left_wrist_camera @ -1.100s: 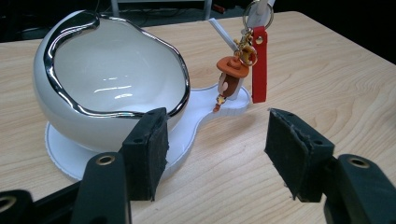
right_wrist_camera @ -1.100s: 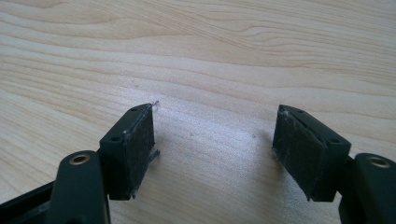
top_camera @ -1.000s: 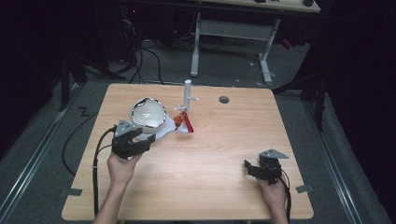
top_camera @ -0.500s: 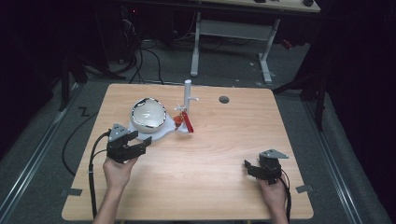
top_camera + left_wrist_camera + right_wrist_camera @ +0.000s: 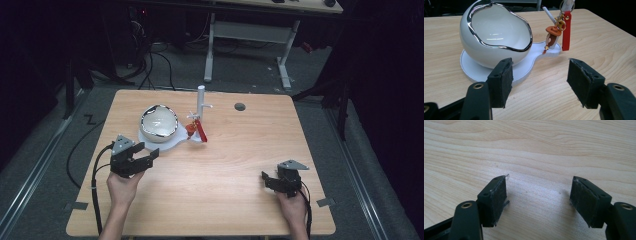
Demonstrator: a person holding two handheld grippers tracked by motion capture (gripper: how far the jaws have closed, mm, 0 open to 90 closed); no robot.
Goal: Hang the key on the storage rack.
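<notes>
Item: left gripper (image 5: 142, 159), held in the person's left hand (image 5: 121, 186) at the near left of the table (image 5: 240, 170); jaws stood wide apart with nothing between them, pads bare in the left gripper view; pointed toward the bowl.

Item: bowl (image 5: 159, 123), white, egg-shaped, with a wavy silver rim (image 5: 499, 45); seated on a white stand (image 5: 172, 142) at the far left-centre of the table, just beyond the left gripper and apart from it.

Item: post (image 5: 201, 100), white, upright at the narrow end of the stand; a key ring hung from it bearing a red strap (image 5: 566, 31) and a small orange figure (image 5: 552, 33).

Item: right gripper (image 5: 272, 180), in the right hand (image 5: 292, 210) at the near right, well apart from the bowl; jaws stood wide over bare wood, holding nothing.

Item: dark round hole (image 5: 240, 106) in the tabletop, to the right of the post.
</notes>
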